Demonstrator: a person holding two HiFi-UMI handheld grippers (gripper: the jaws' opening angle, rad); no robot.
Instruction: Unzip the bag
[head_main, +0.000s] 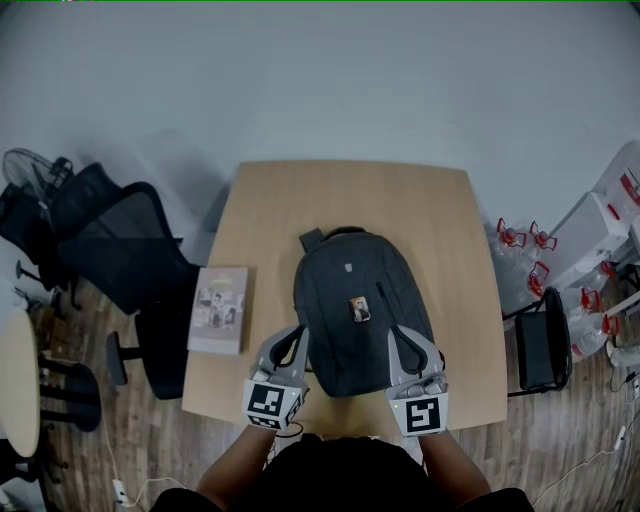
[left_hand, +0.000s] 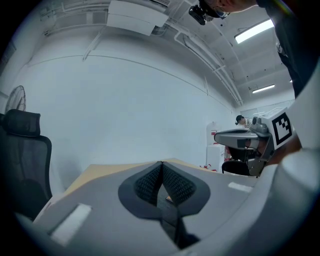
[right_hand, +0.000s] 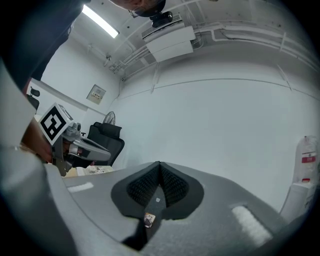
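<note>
Left gripper (left_hand: 161, 164): jaws pressed together tip to tip, nothing clamped between them, tips just beside the left near corner of the bag (head_main: 340, 280). Right gripper (right_hand: 159, 163): jaws likewise together and empty, tips over the bag's right near corner. Bag: dark grey backpack, flat on the desk (head_main: 270, 200), centred and close to the near edge, carry handle toward the far edge, front panel closed, small tag (head_main: 360, 310) at mid-panel.
</note>
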